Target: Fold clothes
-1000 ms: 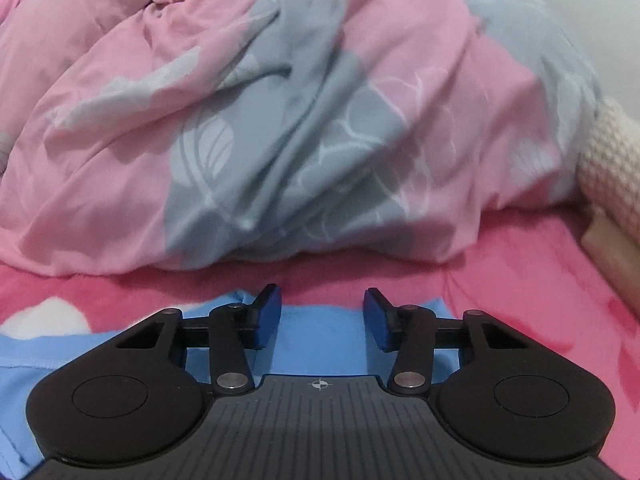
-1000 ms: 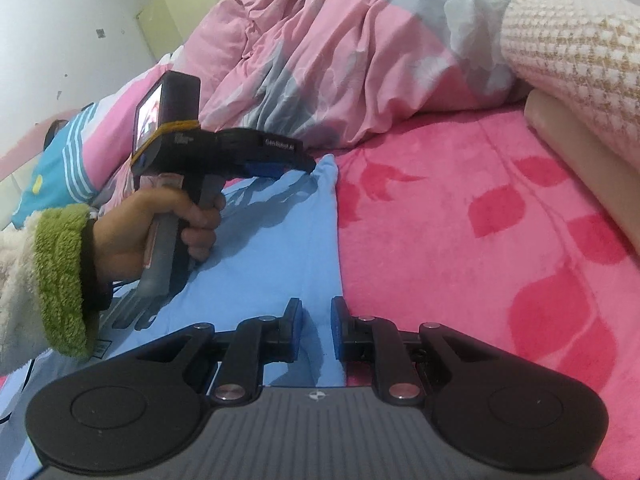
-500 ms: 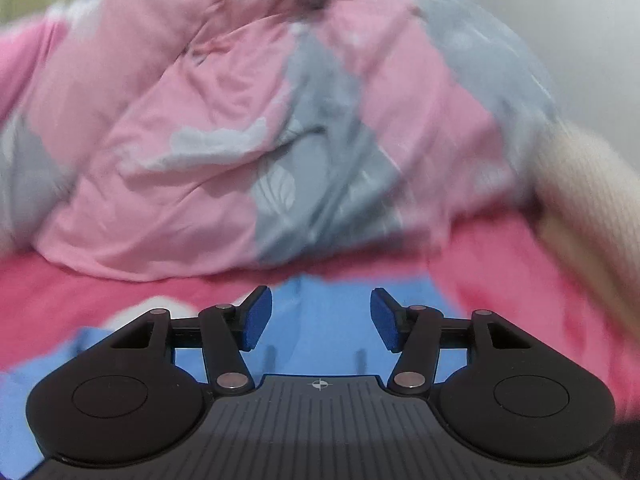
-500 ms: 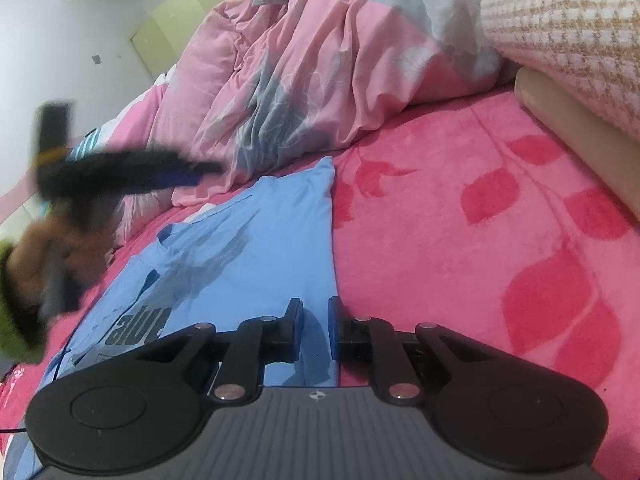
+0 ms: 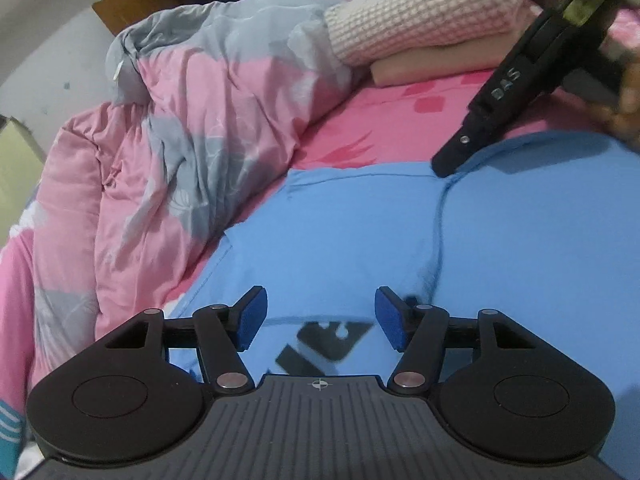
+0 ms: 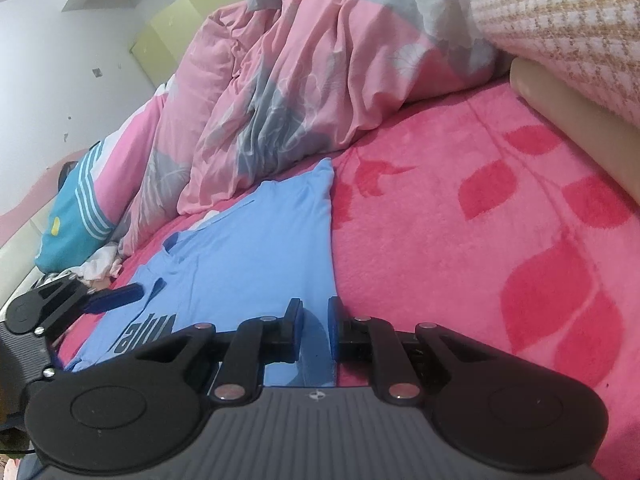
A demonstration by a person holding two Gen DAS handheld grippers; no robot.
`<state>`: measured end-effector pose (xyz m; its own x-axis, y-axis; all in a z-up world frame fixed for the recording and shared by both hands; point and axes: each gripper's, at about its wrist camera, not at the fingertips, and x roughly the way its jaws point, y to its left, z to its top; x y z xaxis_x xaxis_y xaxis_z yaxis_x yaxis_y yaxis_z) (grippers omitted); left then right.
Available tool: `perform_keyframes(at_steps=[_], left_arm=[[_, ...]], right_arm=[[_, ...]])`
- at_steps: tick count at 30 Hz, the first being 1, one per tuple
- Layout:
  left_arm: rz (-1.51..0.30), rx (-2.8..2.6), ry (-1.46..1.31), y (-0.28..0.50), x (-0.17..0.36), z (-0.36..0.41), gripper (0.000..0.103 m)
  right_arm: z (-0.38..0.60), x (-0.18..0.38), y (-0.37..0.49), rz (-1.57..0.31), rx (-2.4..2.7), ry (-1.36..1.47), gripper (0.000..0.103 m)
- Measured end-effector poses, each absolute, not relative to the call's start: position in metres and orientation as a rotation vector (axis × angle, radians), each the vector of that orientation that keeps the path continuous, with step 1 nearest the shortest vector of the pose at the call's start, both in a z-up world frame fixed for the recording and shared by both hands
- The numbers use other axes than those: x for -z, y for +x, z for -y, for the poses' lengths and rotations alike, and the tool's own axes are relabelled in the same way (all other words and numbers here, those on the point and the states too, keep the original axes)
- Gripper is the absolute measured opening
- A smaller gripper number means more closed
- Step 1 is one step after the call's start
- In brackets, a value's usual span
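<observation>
Two grippers work over a blue T-shirt [image 5: 500, 264] spread flat on a pink blanket with red leaf shapes [image 6: 500, 240]. Farthest left in the right wrist view, a teal pillow with white stripes [image 6: 72, 216] lies at the bed's edge, with a small crumpled white cloth [image 6: 98, 268] beside it. Next comes a bunched pink and grey quilt [image 5: 192, 152], heaped along the far side of the shirt and touching its upper edge.

Over the shirt's printed part, the left gripper [image 5: 320, 318] hangs with its blue-padded fingers wide apart and nothing between them; dark lettering on the shirt shows in the gap. In the right wrist view this same gripper enters from the left edge, low over the shirt near the collar.

Further right, the right gripper [image 6: 314, 322] sits at the shirt's side edge, where blue cloth meets the blanket. Its fingers are close together with only a narrow slit between them, and the shirt's edge runs through that slit; whether the pads actually pinch the cloth cannot be told. In the left wrist view its dark tip touches the shirt's far hem.

At the far right, a cream waffle-knit throw [image 5: 420, 16] lies on a beige pillow [image 6: 572, 120], well apart from the shirt.
</observation>
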<state>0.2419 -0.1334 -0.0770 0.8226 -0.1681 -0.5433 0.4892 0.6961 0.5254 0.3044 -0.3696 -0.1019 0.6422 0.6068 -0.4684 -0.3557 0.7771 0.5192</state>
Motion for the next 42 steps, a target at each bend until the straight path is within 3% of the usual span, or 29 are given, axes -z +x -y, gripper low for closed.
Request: perform_keyframes(at_steps=[8,14,22,29,32,40,42], left_arm=[[-0.529,0.383,0.43,0.269,0.058,0.118,0.068],[-0.517,0.444,0.517,0.253,0.083,0.13,0.068],[-0.595,0.415,0.409,0.217,0.04,0.08,0.068],[-0.527,0.114,0.259,0.134,-0.055,-0.03,0.069],[-0.481,-0.057,0.199,0.08,-0.086,-0.068,0.074],[-0.406,-0.318,0.157,-0.024,-0.101,-0.127,0.084],[-0.393,-0.313,0.113,-0.035,-0.096,-0.136,0.092]], right_arm=[[0.372,0.103,0.306,-0.678,-0.573,0.422,0.013],[0.375,0.105,0.307,-0.681,-0.581,0.448,0.013],[0.378,0.107,0.308,-0.683,-0.588,0.479,0.013],[0.379,0.108,0.308,-0.684,-0.59,0.491,0.013],[0.379,0.108,0.309,-0.687,-0.587,0.487,0.013],[0.369,0.094,0.303,-0.729,-0.526,0.405,0.015],[0.369,0.081,0.288,-0.737,-0.498,0.381,0.018]])
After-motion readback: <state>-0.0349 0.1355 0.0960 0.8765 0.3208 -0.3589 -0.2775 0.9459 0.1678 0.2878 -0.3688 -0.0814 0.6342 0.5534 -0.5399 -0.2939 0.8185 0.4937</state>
